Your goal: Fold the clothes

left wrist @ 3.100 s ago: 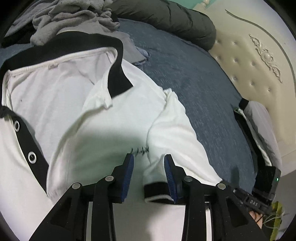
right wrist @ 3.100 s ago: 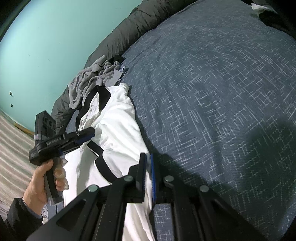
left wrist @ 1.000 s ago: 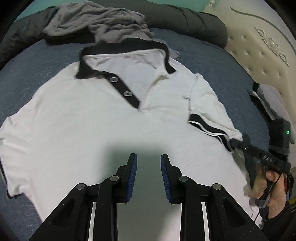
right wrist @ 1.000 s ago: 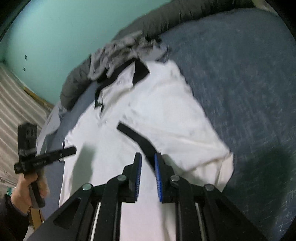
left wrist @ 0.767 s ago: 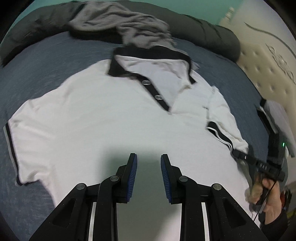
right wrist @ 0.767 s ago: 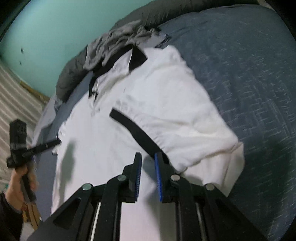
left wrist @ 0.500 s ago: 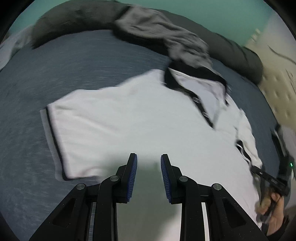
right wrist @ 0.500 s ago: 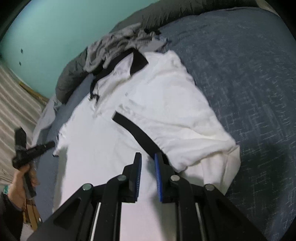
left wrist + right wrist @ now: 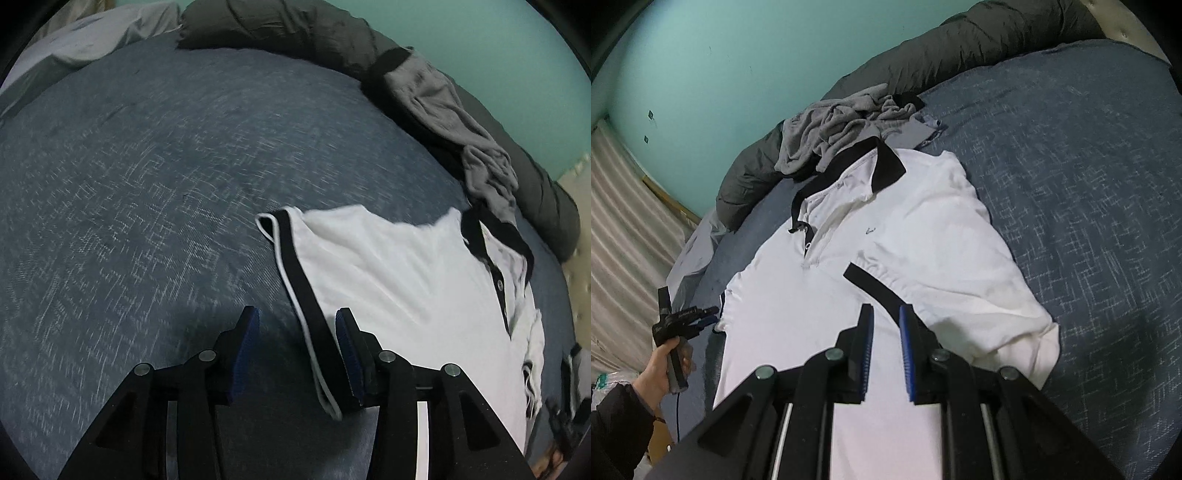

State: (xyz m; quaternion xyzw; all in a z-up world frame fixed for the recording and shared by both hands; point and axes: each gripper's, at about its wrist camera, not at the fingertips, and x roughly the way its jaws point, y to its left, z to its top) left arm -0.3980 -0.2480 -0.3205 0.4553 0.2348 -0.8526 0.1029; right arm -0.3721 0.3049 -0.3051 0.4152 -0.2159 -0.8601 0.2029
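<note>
White polo shirt [image 9: 923,258] lies partly folded; left tongs [image 9: 295,350] and right tongs [image 9: 886,332] gape, empty.

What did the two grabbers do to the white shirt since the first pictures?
The shirt was bunched up; now it lies spread flat on the bed, its right sleeve folded in over the chest. The right gripper let go of the fabric and hangs open above it. The left gripper swung left to the other sleeve's black cuff, jaws open wider. The grey clothes stayed by the collar.
</note>
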